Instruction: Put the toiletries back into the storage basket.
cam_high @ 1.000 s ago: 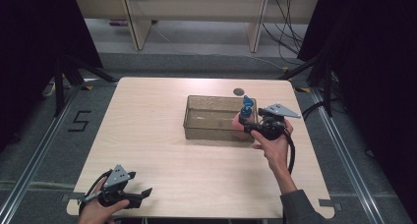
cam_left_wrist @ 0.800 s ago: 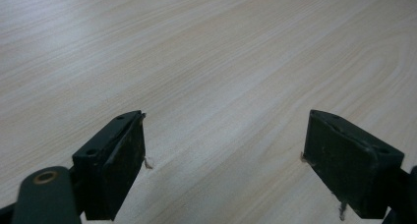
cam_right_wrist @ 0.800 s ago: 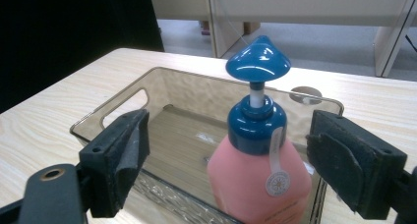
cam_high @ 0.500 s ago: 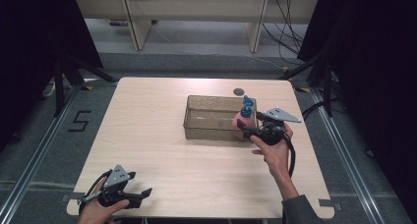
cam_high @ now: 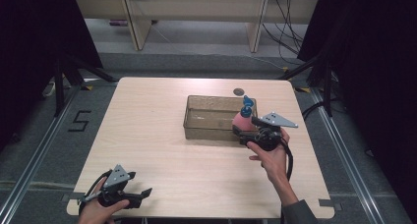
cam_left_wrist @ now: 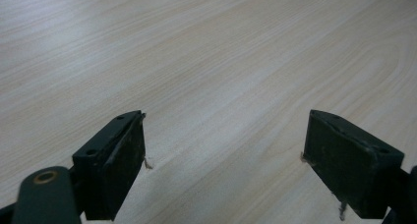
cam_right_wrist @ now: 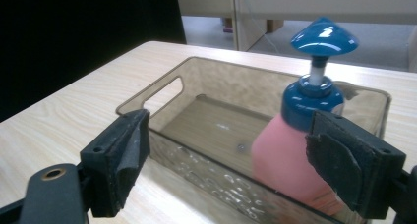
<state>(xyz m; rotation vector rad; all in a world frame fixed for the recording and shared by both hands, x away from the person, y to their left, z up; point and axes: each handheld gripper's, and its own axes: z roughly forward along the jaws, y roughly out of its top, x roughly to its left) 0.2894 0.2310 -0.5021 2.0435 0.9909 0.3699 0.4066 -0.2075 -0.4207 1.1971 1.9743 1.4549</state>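
Observation:
A pink pump bottle (cam_high: 242,119) with a blue pump head stands upright at the right end of a clear brown plastic bin (cam_high: 209,117) on the wooden table. My right gripper (cam_high: 240,134) sits just outside the bin's near wall, jaws spread wide. In the right gripper view the bottle (cam_right_wrist: 290,155) stands inside the bin (cam_right_wrist: 167,86), partly behind the right jaw, and the right gripper (cam_right_wrist: 226,130) holds nothing. My left gripper (cam_high: 142,194) rests at the table's front left corner, open. Bare wood lies between the jaws of the left gripper (cam_left_wrist: 223,135).
A small dark round disc (cam_high: 239,91) lies on the table just behind the bin. The rest of the bin's floor is bare. Dark floor and metal rails surround the table (cam_high: 147,135); pale shelving stands beyond its far edge.
My right gripper has drawn back a little toward the person, away from the bottle, which now stands in the bin. The left gripper has not moved.

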